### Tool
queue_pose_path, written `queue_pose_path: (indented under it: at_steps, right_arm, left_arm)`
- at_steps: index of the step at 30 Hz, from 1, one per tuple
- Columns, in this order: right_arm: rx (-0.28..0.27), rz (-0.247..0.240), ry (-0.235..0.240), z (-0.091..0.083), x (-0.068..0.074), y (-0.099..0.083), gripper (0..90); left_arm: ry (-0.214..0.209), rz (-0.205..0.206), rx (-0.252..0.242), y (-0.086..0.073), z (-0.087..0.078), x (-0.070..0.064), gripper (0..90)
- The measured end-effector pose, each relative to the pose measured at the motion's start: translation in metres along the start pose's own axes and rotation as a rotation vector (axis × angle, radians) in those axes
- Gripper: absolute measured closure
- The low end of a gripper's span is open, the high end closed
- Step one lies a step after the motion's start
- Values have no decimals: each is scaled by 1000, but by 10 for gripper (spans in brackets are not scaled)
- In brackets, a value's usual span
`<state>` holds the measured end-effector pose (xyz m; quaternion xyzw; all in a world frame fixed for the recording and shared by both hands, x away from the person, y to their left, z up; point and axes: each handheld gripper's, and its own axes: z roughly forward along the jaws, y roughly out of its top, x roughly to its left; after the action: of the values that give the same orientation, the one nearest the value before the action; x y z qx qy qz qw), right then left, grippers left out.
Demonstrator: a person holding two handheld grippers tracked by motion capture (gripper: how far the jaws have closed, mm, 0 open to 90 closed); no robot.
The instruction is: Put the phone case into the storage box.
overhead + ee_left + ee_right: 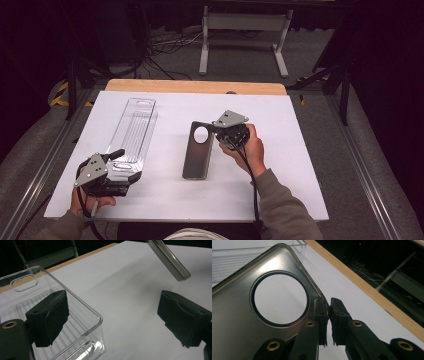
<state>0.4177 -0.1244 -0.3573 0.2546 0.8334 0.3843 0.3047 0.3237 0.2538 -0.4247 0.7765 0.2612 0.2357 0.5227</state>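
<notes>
The white tabletop [165,200] carries two things, laid side by side with bare surface between them. On the left lies a long clear plastic tray [132,131], its length running from near to far, a slotted handle hole at its far end. It is left flat and open side up, probably so that it can receive what is brought to it. To its right, around the middle of the tabletop, the grey metal lid [198,150] is found (a flat plate with a raised rim and a round hole near its far end). It is tilted, its right edge lifted, since it is held there by its rim.

The right gripper [226,134] is closed on that rim: in the right gripper view its jaws are pressed together on the edge of the metal lid [239,322], just beside the round hole. A thin rim is likely chosen because the plate lies too flat to be taken otherwise.

The left gripper [120,162] is stationed at the near end of the clear plastic tray [75,315]. Its jaws stand wide apart, one inside the tray's near wall and one outside it over the tabletop, so the wall is straddled but not yet pinched. The tray is probably meant to be steadied while the lid is carried over.
</notes>
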Motion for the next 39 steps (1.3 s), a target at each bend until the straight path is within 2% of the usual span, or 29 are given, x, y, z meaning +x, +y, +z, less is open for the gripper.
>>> queue_pose_path:
  at_steps: [13, 17, 21, 25, 30, 32, 39]
  right_arm:
    - [-21, -43, -29, -8, 11, -1, 841]
    - [-27, -45, -16, -9, 13, -1, 840]
    - [-39, -62, -23, -8, 16, 1, 840]
    - [-45, -80, -19, -8, 21, 4, 840]
    - [-52, -104, -18, -9, 28, 7, 840]
    - [-54, -107, -17, -9, 30, 8, 840]
    - [-54, -131, -14, -7, 39, 11, 840]
  left_arm:
    - [-9, 5, -13, 10, 8, 0, 112]
    - [6, 3, -14, 18, 14, 0, 112]
    - [6, 7, -22, 29, 20, -2, 112]
    - [-7, 2, -49, 41, 27, -5, 105]
    - [-38, 19, -45, 52, 35, -7, 104]
    - [-35, 23, -54, 53, 37, -7, 104]
    - [-68, 21, -51, 62, 50, -12, 103]
